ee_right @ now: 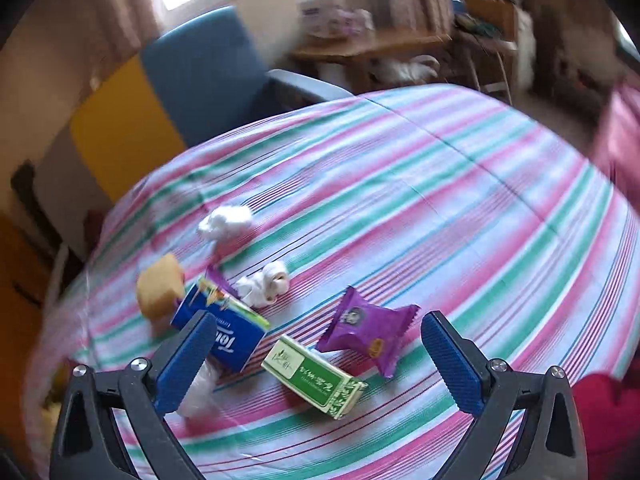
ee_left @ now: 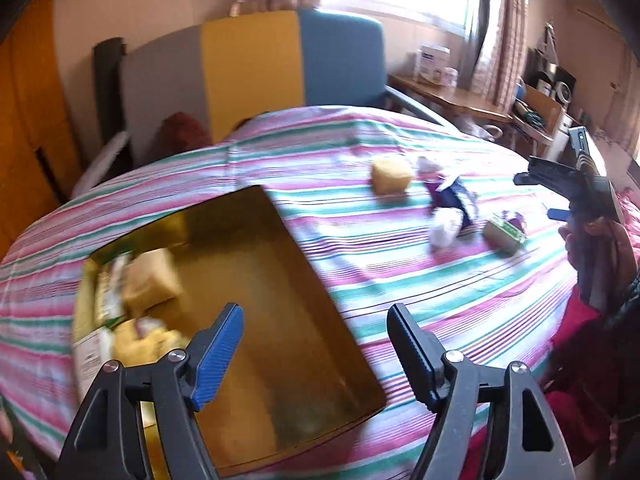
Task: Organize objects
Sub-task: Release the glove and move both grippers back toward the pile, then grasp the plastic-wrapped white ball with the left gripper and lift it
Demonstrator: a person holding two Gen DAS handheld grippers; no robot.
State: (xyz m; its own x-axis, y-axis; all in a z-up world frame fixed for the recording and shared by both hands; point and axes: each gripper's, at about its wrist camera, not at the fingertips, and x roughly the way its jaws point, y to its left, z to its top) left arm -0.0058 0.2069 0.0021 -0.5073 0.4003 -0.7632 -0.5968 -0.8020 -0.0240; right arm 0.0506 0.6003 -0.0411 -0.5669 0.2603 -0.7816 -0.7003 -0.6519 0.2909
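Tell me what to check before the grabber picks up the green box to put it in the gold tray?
1. Right gripper open and empty: ok.
2. Green box lies between its fingers' line, free on the striped cloth: ok.
3. Purple packet sits very close to the box; touching or not: cannot tell.
4. Gold tray has bare room: ok.
5. Left gripper open, holding nothing: ok.
6. Pictures sharp: not ok, blurred.
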